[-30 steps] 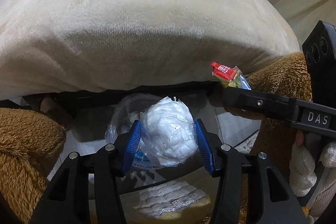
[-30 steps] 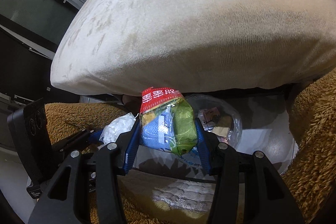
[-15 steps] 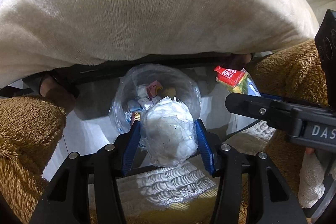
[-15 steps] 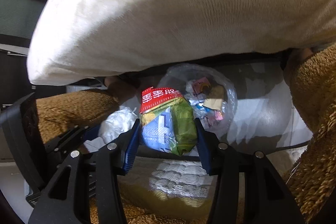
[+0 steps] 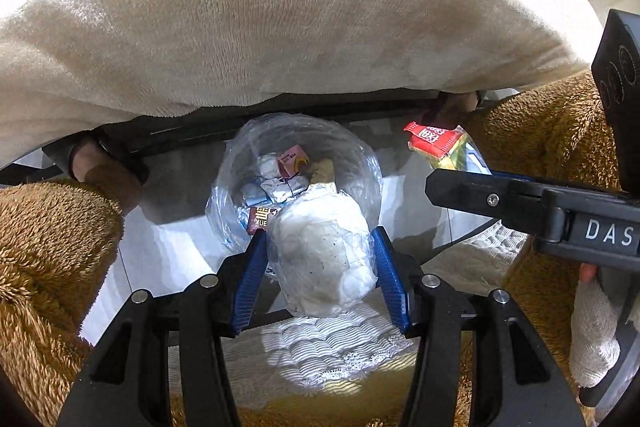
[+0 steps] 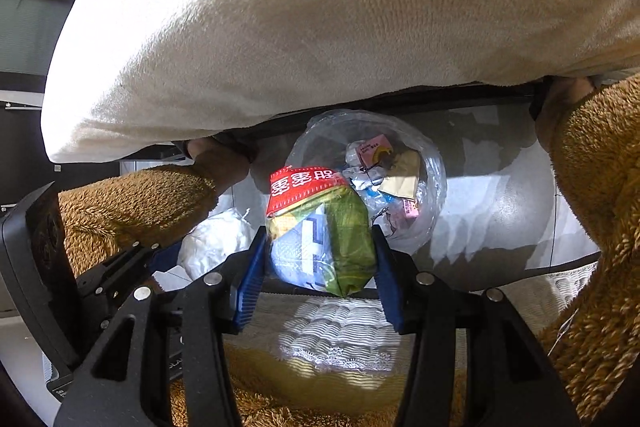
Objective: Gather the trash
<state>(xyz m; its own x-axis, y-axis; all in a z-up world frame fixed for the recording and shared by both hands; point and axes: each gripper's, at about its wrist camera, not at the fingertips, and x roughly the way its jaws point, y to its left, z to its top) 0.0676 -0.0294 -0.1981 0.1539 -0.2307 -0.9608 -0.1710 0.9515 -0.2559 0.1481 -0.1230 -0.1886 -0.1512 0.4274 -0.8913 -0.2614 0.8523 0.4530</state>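
Note:
My left gripper is shut on a crumpled white paper ball and holds it just above the near rim of a clear plastic trash bag that holds several wrappers. My right gripper is shut on a red, green and blue snack wrapper, to the left of the same bag. The wrapper also shows in the left wrist view, in the right gripper. The paper ball shows in the right wrist view.
A large cream plush cushion overhangs the bag from behind. Brown fuzzy fabric lies on both sides. The bag sits on a glossy grey floor. A white lace-edged cloth lies below the grippers.
Both grippers have moved forward and down toward the bag, still holding their loads. The bag's inside has come into full view under the cushion.

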